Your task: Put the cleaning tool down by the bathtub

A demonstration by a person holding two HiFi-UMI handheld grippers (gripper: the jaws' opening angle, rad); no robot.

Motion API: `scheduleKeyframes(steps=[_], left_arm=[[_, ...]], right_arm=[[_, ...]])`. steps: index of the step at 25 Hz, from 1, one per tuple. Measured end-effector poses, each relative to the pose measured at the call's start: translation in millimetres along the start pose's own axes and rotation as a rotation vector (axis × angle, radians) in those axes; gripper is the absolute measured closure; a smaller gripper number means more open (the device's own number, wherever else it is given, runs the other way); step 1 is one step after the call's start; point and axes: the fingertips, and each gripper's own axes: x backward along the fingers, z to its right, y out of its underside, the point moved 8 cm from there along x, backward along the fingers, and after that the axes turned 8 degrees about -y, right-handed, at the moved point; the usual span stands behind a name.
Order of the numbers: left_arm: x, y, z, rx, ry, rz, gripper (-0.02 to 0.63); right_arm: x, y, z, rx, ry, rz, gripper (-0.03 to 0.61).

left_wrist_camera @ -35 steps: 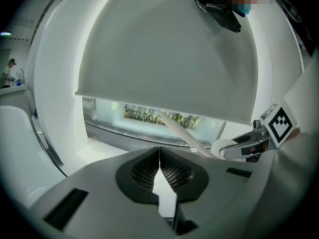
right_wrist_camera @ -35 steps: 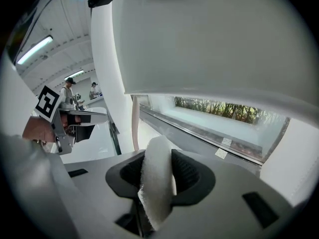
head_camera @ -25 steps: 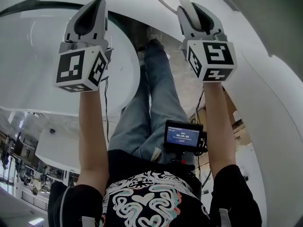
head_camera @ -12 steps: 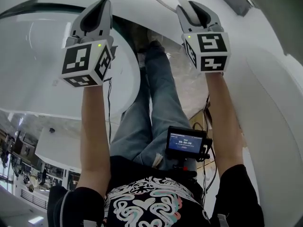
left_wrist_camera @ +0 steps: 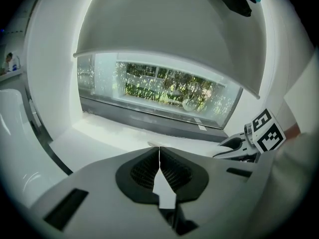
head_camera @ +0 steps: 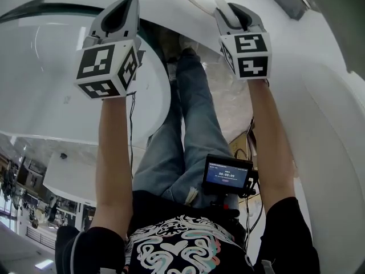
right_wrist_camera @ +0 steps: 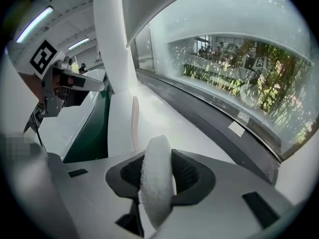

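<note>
**A:** What takes up the most room?

**B:** A white bathtub (head_camera: pixel 45 90) curves across the left of the head view. The gripper views show a long window (left_wrist_camera: pixel 164 91) with greenery behind it, above a white ledge (left_wrist_camera: pixel 99 133).

**A:** And the person?

**B:** They are seen from above, in jeans (head_camera: pixel 185 124), with both bare forearms stretched forward. A small lit screen (head_camera: pixel 227 174) sits at the waist.

**A:** What are the grippers doing?

**B:** The left gripper (left_wrist_camera: pixel 159 156) is over the tub side with its jaws pressed together, and nothing is between them. The right gripper (right_wrist_camera: pixel 158 168) is beside it, a little apart, with its jaws partly apart and clamped on the cleaning tool (right_wrist_camera: pixel 155 178).

**A:** How does the tool lie?

**B:** It is a white, fuzzy pad seen edge-on. Its long axis runs along the jaws, leaning slightly. The rounded far end sticks just past the jaw tips and points toward the ledge.
</note>
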Motion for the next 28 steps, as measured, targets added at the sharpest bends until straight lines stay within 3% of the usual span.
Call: scheduleKeyframes(steps=[13, 28], left_arm=[[-7, 14, 0, 0.011, -0.015, -0.040, 0.597], [-13, 30, 0, -0.019, -0.021, -0.081, 0.597]], right_arm=[[-26, 10, -4, 0.084, 0.018, -0.135, 0.433], [-34, 8, -7, 0.093, 0.036, -0.178, 0.433]])
